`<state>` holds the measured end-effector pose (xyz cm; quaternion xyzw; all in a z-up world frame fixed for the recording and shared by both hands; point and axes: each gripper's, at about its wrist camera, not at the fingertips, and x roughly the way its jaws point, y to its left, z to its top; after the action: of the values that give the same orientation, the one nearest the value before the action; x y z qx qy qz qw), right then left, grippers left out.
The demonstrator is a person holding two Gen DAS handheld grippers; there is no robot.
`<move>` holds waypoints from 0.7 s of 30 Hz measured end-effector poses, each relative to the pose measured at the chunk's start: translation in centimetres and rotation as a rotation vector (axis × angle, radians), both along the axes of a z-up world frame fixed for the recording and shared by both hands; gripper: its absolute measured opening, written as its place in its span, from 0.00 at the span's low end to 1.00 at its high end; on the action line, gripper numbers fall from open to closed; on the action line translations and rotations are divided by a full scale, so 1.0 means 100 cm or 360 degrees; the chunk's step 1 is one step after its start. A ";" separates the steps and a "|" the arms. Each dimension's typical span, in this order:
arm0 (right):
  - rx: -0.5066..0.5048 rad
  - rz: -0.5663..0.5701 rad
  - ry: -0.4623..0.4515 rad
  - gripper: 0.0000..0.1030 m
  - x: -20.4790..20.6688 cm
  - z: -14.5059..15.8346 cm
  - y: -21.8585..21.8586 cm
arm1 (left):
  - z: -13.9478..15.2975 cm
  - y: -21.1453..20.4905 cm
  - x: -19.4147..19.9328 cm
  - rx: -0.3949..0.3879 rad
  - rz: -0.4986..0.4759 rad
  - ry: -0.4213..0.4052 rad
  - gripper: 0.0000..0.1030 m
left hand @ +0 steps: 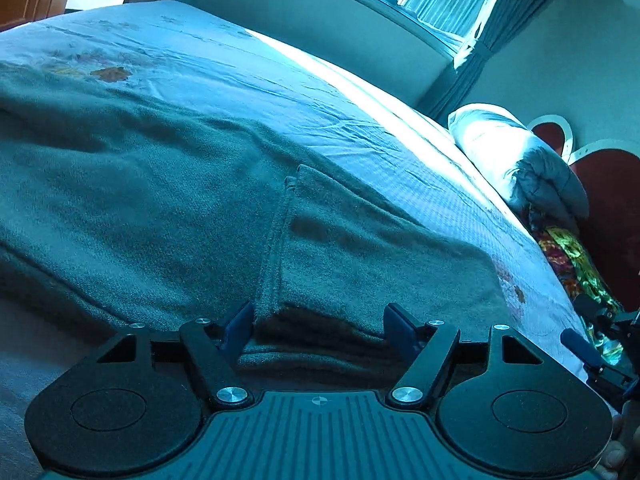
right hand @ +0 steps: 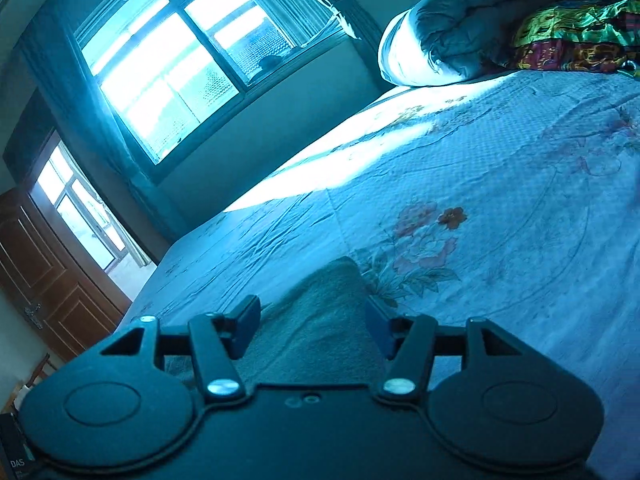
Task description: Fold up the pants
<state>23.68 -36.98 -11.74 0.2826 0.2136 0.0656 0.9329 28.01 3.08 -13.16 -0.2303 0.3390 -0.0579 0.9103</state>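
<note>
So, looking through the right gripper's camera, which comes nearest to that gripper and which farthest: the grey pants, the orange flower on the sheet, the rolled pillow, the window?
1. Grey pants, lying between the right gripper's fingers.
2. Orange flower, just ahead, slightly right.
3. Rolled pillow, at the bed's far end, upper right.
4. Window, on the wall beyond the bed, upper left.

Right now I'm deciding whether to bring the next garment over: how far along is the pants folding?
Partly done, it seems. The grey pants lie on the flowered bedsheet, with stacked layers at the near edge suggesting at least one fold. In hand: the left gripper and right gripper both straddle the fabric, fingers apart, not pinching. Left: much cloth is spread wide, so further folds likely remain.
</note>
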 end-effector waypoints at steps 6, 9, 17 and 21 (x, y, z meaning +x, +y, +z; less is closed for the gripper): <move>0.0128 -0.0076 0.0052 0.53 0.005 -0.015 -0.020 | 0.003 0.007 -0.007 0.0030 0.0022 -0.0090 0.25; 0.0119 -0.0045 0.0025 0.53 0.002 -0.011 -0.017 | 0.027 0.008 -0.019 0.0125 0.0027 -0.0240 0.17; 0.0252 0.0239 -0.0022 0.52 0.006 -0.005 0.006 | 0.008 0.012 -0.010 0.0229 0.0048 -0.0069 0.29; 0.0185 0.0376 0.0403 0.42 0.037 -0.047 0.030 | 0.016 0.017 -0.018 0.0257 0.0106 -0.0128 0.78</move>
<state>27.36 -34.01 -16.40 0.3150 0.3569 0.1508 0.8664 26.16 4.81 -11.61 -0.1649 0.2979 -0.0093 0.9402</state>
